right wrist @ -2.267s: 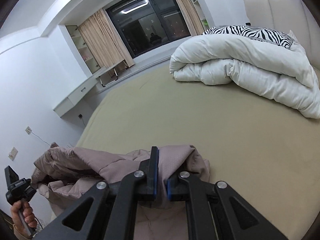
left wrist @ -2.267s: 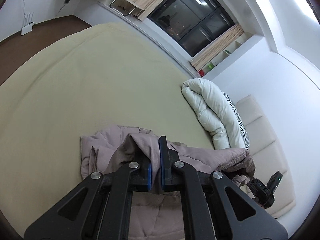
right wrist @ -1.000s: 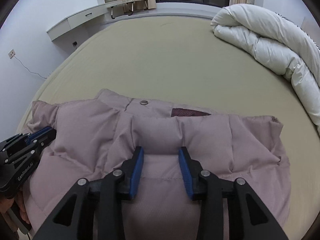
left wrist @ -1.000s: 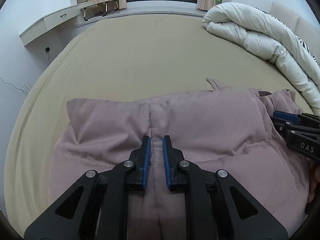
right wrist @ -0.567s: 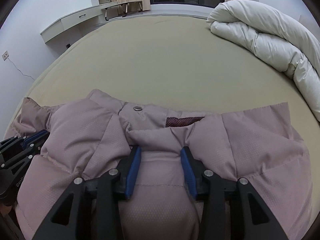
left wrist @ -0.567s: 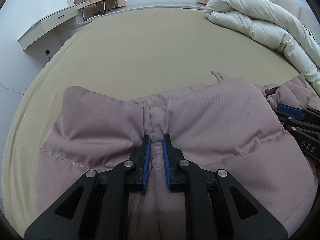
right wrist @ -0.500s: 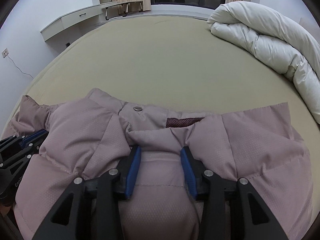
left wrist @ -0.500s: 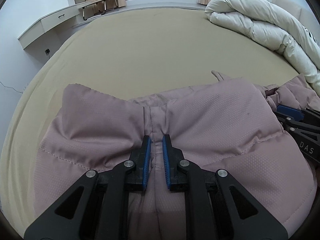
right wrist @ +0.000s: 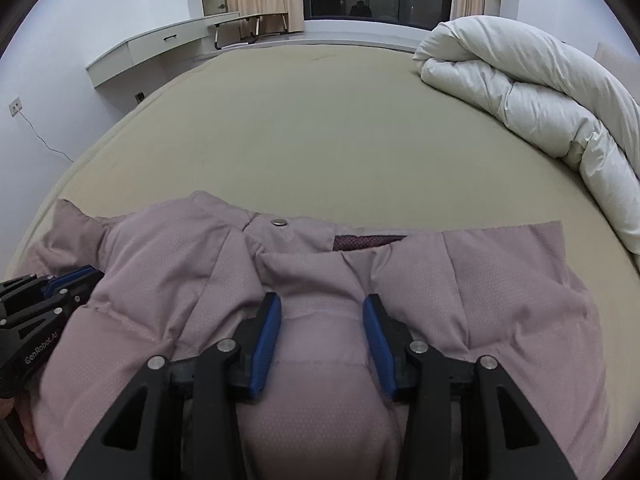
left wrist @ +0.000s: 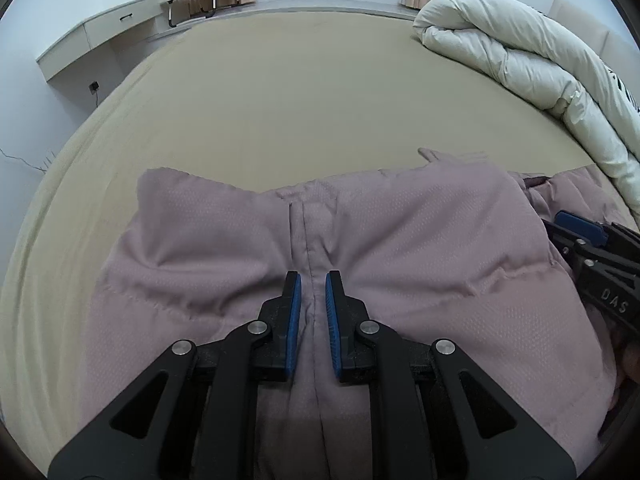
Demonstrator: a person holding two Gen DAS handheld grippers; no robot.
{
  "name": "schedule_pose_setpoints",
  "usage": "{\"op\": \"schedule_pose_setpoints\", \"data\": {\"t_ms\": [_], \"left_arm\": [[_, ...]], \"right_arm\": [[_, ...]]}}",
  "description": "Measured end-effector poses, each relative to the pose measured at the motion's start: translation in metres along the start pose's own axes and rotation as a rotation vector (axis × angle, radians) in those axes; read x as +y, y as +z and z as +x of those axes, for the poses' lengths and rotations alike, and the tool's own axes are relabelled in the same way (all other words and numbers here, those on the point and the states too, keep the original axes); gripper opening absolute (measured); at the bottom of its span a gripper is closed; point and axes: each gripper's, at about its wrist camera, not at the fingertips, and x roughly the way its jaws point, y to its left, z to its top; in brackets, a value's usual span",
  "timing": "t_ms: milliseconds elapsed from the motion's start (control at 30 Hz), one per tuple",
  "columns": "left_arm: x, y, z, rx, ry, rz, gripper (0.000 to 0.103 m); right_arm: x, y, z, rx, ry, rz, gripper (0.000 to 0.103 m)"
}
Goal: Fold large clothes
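A mauve puffer jacket is held over the near part of the beige bed; it also shows in the right wrist view, with a metal snap and a dark red lining patch at its far edge. My left gripper is shut on a seam ridge of the jacket, its blue pads pinching a fold. My right gripper holds a thick bulge of the jacket between its wider-set pads. Each gripper shows at the edge of the other's view.
A folded white duvet lies along the bed's right side, with a zebra-print pillow behind it. A white desk shelf and a dark window with curtains stand at the far wall. The bed's left edge drops toward the wall.
From a bunched heap, the jacket has been drawn out wide between the two grippers over the bed. In the last half second it has barely moved; both grips hold.
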Motion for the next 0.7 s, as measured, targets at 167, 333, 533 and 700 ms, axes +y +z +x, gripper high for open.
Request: {"op": "schedule_pose_setpoints", "data": {"t_ms": [167,333,533,700], "left_arm": [[-0.005,-0.032,-0.06,-0.13,0.064,0.045,0.012],[0.006,-0.047,-0.036,-0.108,0.062,0.044,0.012],[0.011,-0.055,-0.013,-0.115,0.028,0.003,0.012],[0.019,-0.06,-0.002,-0.119,-0.019,-0.026,0.012]], "right_arm": [[-0.044,-0.031,-0.094,-0.209,-0.007,0.113,0.073],[-0.102,-0.072,-0.054,-0.03,-0.083,0.246,0.076],[-0.104,-0.09,-0.035,-0.1,-0.091,0.211,0.08],[-0.11,-0.095,-0.027,-0.104,-0.068,0.231,0.081]]}}
